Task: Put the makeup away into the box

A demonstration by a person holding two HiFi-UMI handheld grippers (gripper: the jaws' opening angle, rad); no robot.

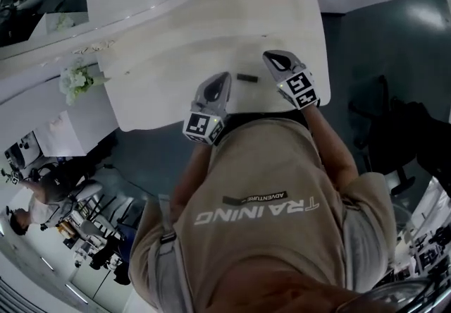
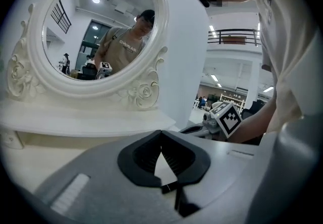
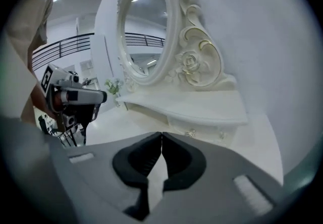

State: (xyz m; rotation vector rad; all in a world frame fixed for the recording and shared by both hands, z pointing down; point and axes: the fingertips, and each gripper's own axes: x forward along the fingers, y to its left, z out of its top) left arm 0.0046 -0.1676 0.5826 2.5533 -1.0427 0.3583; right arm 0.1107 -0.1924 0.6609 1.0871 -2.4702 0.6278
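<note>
Makeup, one small dark stick (image 1: 246, 77), is lying flat on the bare white top of the dressing table (image 1: 176, 58), near its front edge. In the head view it is sitting between the two tools. The left gripper (image 1: 223, 80) is pointing in from the stick's 9 o'clock, its tips just beside it. The right gripper (image 1: 274, 58) is standing at the stick's 2 o'clock, a little further off. Neither is touching it. What kind of makeup it is cannot be made out.

In the left gripper view, the left gripper (image 2: 161, 133) is showing its dark pads meeting at the tips with nothing between them. The right gripper (image 3: 161, 135) is showing the same in its own view: pads pressed together and empty.

Each gripper is carrying a cube with black-and-white square markers, which bear patterns but no readable words.

The person's tan shirt (image 1: 282, 178) is filling the lower part of the head view. Its white print is reading "TRAINING" (image 1: 257, 210), upside down from this camera. Above it, a small dark strip is reading "ADVENTURE" (image 1: 256, 199).

An oval mirror (image 2: 101, 26) in a carved white frame is standing at the table's 12 o'clock. It is reflecting a person in a tan shirt whose chest lettering is too small to read. A small bunch of pale flowers (image 1: 73, 82) is sitting at the table's 9 o'clock end, well apart from the stick.
</note>
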